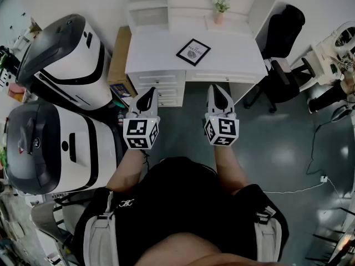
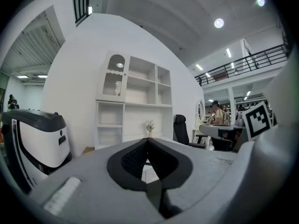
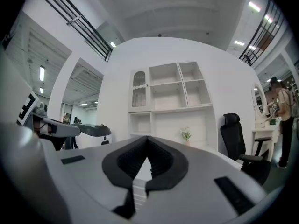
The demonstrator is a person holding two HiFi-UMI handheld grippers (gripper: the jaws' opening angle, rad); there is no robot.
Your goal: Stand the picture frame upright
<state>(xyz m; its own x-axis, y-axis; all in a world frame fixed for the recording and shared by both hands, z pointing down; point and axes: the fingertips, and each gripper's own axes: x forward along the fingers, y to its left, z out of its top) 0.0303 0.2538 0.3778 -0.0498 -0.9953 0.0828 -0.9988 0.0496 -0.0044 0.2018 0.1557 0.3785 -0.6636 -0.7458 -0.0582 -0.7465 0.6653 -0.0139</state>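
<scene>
Two white-and-black machines (image 1: 55, 54) fill the left side, one far, one near

White counter (image 1: 155, 54) far centre, with a white shelf unit (image 1: 150, 4) at its far edge; cubbies look bare from the gripper views

Black chair (image 1: 280, 65) right of the counter

Cardboard box (image 1: 119, 54) against the counter's left side, contents not visible

Drawers (image 1: 161, 87) in the counter's near face all closed, contents hidden

Left hand-held gripper (image 1: 148, 91) and right hand-held gripper (image 1: 217, 87) hang side by side near of the counter, well apart from the frame; both clenched with nothing between the jaws, pads meeting in each gripper view

Picture frame (image 1: 193, 52) lies flat, face up, right of the counter's centre, turned at an angle to the edges, nothing touching it

Judged light and stiff, thin black border, glazed front probably fragile and slick; no room under it, so best pinch across one border edge, tip it up, and set it on its rear stand if it has one (back not visible)

Small vase (image 1: 220, 16) on the far edge of the counter holds a plant (image 1: 221, 2), far of the frame, near enough to watch while lifting
</scene>
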